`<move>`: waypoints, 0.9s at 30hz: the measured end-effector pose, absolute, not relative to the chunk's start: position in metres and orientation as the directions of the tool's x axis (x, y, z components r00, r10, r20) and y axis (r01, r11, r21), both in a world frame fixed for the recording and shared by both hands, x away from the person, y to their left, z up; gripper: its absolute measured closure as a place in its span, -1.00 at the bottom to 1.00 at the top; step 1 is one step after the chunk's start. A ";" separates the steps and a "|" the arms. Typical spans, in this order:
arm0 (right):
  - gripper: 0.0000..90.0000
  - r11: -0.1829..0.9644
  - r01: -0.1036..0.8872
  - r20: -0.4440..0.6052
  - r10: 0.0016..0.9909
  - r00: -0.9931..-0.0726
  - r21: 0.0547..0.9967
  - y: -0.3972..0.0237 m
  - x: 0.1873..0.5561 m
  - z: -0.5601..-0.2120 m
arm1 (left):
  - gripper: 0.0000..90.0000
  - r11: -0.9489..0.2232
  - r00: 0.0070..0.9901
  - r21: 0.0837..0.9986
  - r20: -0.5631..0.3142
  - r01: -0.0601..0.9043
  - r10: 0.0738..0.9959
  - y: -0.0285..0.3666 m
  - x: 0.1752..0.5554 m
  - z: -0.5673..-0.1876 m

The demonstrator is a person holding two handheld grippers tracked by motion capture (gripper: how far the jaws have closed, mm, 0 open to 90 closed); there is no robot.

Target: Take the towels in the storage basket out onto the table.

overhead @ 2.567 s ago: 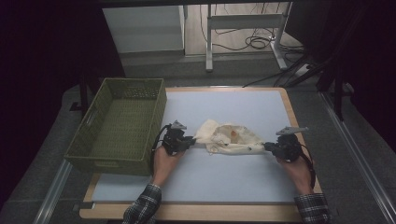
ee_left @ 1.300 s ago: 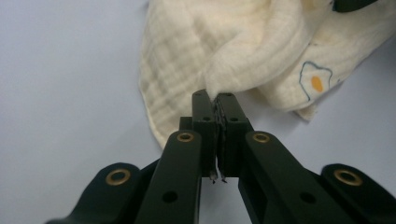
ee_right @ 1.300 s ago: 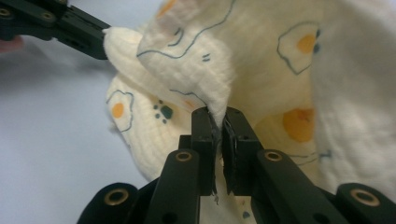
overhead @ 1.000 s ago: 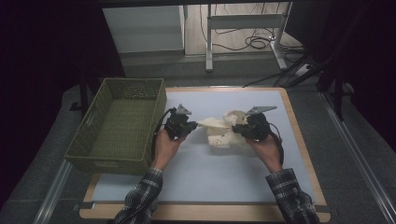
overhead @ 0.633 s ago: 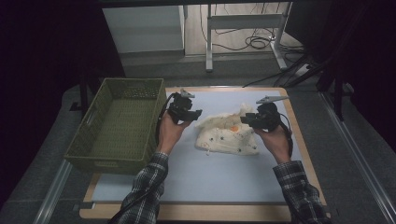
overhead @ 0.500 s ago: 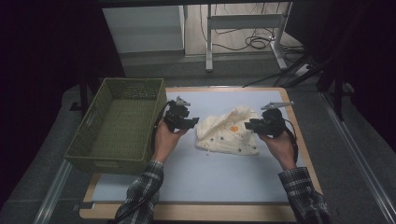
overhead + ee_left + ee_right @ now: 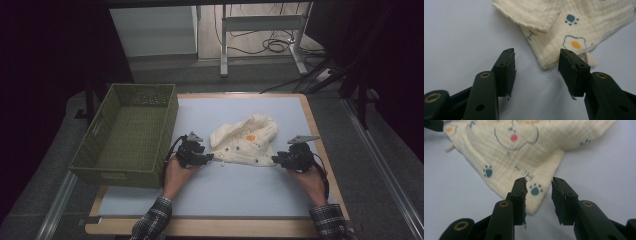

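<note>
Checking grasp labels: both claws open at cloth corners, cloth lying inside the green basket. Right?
Not quite. The cloth lies on the table's blue mat, beside the green basket, as the high view shows. Both the left claw and right claw are open at cloth corners.

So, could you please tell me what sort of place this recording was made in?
Probably a lab or workshop recording bench: a blue-topped table with a green basket, a metal desk frame and loose cables behind it.

Plaid shirt cuffs at both wrists, black left gripper (image 7: pixel 209 156) with grey three-cornered plate on top, black cable looping at its 9 o'clock, black right gripper (image 7: pixel 274 160) likewise plated, brass-ringed pivots, worn, frayed jaw pads (image 7: pixel 507 68)
</note>
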State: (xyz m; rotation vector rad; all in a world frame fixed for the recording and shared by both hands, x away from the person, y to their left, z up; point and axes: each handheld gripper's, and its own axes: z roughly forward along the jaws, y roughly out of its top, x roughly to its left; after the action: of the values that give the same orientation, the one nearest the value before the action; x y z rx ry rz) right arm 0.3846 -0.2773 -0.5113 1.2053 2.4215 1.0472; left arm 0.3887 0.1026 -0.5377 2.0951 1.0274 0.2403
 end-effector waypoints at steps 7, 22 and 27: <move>0.85 0.456 0.552 0.020 0.758 -0.652 0.699 -0.266 0.377 -0.520 | 0.64 -0.403 0.689 0.734 -0.120 0.546 0.714 0.084 0.390 -0.540; 0.95 0.417 0.521 0.062 0.734 -0.676 0.744 -0.285 0.341 -0.484 | 0.88 -0.439 0.752 0.742 -0.132 0.507 0.645 0.090 0.345 -0.487; 0.95 0.417 0.530 0.070 0.735 -0.675 0.738 -0.297 0.318 -0.482 | 0.61 -0.476 0.787 0.724 -0.149 0.500 0.599 0.086 0.323 -0.490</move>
State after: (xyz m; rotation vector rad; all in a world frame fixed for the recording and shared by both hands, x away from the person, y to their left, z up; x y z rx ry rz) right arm 0.3183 -0.2973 -0.4816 1.1037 2.4098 1.1112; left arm 0.3233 0.0862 -0.4905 2.1687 0.8110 0.1569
